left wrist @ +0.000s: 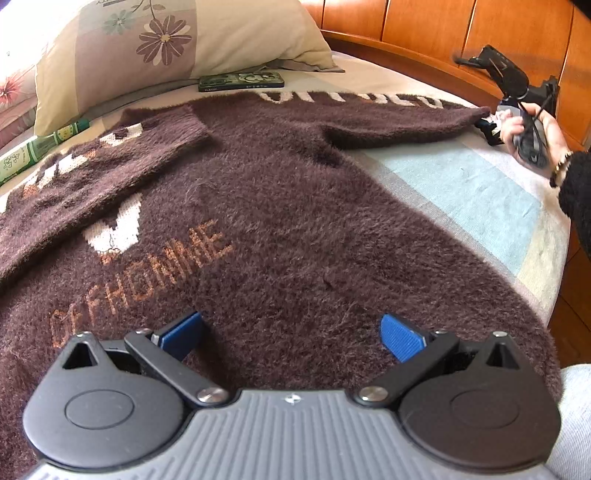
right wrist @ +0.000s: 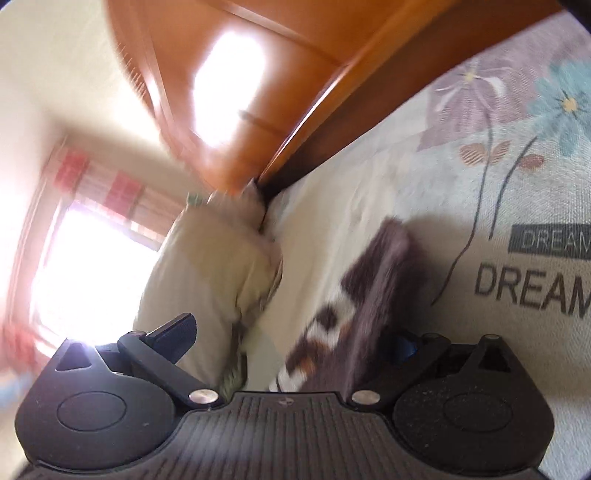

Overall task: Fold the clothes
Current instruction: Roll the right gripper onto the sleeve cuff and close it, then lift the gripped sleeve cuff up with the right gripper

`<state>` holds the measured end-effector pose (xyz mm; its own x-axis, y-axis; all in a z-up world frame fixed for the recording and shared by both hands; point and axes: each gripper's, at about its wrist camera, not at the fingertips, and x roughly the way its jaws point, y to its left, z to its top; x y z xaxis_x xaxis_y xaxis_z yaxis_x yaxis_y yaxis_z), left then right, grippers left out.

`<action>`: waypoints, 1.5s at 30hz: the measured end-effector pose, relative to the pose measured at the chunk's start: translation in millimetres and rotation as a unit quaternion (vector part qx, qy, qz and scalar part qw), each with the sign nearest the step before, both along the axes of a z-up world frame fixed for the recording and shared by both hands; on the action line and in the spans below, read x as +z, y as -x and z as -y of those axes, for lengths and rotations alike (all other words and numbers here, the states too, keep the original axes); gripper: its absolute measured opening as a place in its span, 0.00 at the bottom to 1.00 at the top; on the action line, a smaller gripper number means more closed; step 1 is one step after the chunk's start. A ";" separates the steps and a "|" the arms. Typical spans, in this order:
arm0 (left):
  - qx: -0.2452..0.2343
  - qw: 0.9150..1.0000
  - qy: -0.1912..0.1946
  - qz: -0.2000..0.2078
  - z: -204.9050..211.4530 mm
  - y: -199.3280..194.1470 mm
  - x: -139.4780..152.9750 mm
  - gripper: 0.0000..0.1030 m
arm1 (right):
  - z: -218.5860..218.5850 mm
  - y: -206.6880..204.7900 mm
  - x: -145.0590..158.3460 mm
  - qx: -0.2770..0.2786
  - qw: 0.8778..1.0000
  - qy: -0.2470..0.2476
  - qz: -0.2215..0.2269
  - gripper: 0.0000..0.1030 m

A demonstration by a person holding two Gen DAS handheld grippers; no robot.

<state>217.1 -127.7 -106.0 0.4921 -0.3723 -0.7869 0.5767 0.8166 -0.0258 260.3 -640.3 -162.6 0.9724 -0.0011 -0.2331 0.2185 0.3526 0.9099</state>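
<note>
Left wrist view shows the left gripper (left wrist: 291,334) spread apart above the brown sweater (left wrist: 280,229), while the right gripper (right wrist: 295,332) gapes around its sleeve (right wrist: 373,295).

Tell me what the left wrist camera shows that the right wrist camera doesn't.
Only the left wrist view shows the sweater's whole body, the green case, and the hand holding the right gripper. Only the right wrist view shows the bright window and the DREAM print. Both show the sweater's sleeve, pillow and wooden headboard.
</note>
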 end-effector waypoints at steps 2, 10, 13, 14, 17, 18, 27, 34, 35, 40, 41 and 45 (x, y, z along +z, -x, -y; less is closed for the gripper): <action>-0.001 1.000 0.003 0.000 -1.9 0.5 -1.3 0.99 | 0.2 2.8 -0.8 -0.012 1.000 -0.021 0.002 0.98; -0.002 1.000 0.007 0.002 -3.2 0.3 -3.5 0.99 | -1.3 -12.6 -0.9 -0.017 0.996 0.056 -0.060 0.69; -0.007 1.000 0.011 0.002 -6.5 0.9 -4.1 0.99 | -0.2 -16.0 -3.2 -0.022 0.995 0.032 -0.087 0.60; -0.008 1.000 0.012 0.003 -7.6 1.0 -4.2 0.99 | -1.8 -14.1 -3.4 -0.011 0.996 0.017 -0.089 0.60; -0.009 1.000 0.013 0.005 -8.1 -0.2 -5.7 0.99 | -10.6 -11.2 -4.8 0.019 0.996 0.023 -0.086 0.57; -0.009 1.000 0.013 0.005 -7.4 -0.6 -5.6 0.99 | -9.3 -10.8 -7.4 0.015 0.996 0.025 -0.089 0.50; -0.011 1.000 0.016 0.005 -10.9 0.6 -3.7 0.99 | 2.4 -1.5 -28.3 -0.006 0.996 0.004 -0.090 0.07; -0.001 1.000 0.015 0.010 -35.1 6.7 5.9 0.99 | -8.2 -15.9 -2.2 0.005 0.987 0.078 -0.140 0.10; 0.000 1.000 0.016 0.011 -41.4 7.4 7.1 0.99 | -11.7 -17.0 3.5 0.006 0.986 0.089 -0.143 0.10; 0.013 1.000 0.024 0.006 -68.5 7.1 12.1 0.99 | -39.2 -22.8 48.5 0.026 0.976 0.157 -0.147 0.10; 0.012 1.000 0.028 0.007 -72.4 7.9 13.9 0.99 | -47.1 -24.7 57.4 0.032 0.974 0.168 -0.146 0.10; -0.009 0.999 0.044 0.014 -86.6 15.3 21.4 0.99 | -79.5 -32.7 91.4 0.053 0.965 0.215 -0.143 0.10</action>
